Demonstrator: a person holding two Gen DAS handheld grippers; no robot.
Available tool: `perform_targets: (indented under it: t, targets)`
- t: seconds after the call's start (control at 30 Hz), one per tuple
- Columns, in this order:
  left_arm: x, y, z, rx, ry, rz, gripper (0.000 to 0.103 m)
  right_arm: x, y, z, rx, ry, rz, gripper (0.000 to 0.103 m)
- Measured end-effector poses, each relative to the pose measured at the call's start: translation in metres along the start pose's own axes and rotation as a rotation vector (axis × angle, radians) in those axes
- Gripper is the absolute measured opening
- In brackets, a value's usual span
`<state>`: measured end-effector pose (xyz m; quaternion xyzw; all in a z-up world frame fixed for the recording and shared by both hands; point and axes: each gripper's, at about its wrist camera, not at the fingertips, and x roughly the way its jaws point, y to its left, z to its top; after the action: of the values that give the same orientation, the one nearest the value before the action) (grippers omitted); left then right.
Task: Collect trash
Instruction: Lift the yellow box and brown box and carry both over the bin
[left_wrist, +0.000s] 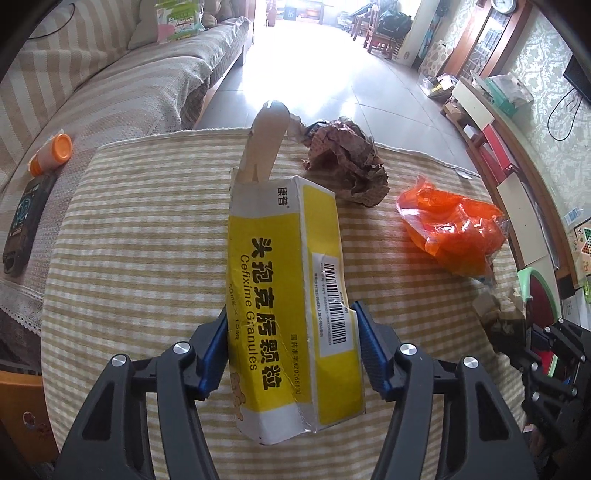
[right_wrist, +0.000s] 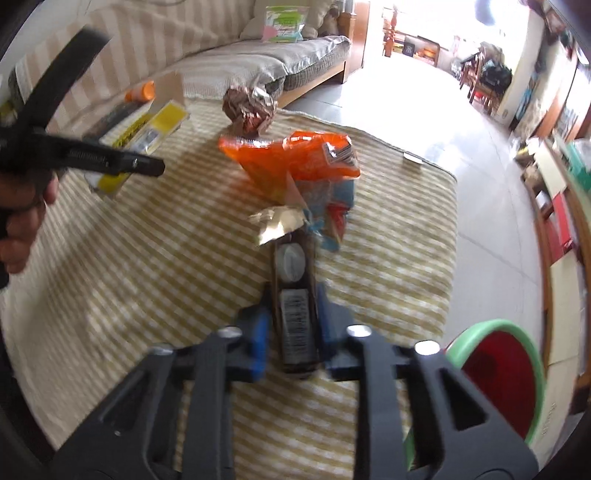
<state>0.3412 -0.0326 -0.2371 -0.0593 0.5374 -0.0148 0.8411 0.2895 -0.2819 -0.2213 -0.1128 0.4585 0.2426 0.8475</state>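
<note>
My left gripper (left_wrist: 291, 314) is shut on a yellow and white medicine box (left_wrist: 280, 258); its blue pads press both long sides, and the box's open flap points away from me. In the right wrist view my right gripper (right_wrist: 293, 295) is shut on a slim dark packet (right_wrist: 295, 325) with a barcode label and a torn gold foil top. A crumpled brown paper ball (left_wrist: 343, 162) and an orange plastic bag (left_wrist: 454, 229) lie on the striped tablecloth (left_wrist: 147, 240) beyond the box. The same bag (right_wrist: 295, 158) sits just past the packet.
A bin with a green rim and a red inside (right_wrist: 498, 373) stands off the table's right edge. On the sofa to the left lie an orange-capped bottle (left_wrist: 51, 153) and a dark remote (left_wrist: 24, 221). A tiled floor lies beyond the table.
</note>
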Motion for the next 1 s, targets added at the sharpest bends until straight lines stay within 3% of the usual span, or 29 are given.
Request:
perform_targets:
  t: [0.27,0.7,1.0]
  targets:
    - [-0.042,0.011,-0.014,-0.001,-0.047,-0.013,0.058,-0.035,0.017,-0.004,0.072,-0.046,0.051,0.02]
    - [-0.15,0.02,-0.054,0.031,-0.177,-0.035,0.058,-0.127,0.043,0.005,0.284,-0.181,0.022,0.02]
    - [-0.203,0.019,-0.081,0.045,-0.246,-0.048,0.058,-0.179,0.07,0.009,0.275,-0.268,-0.01,0.02]
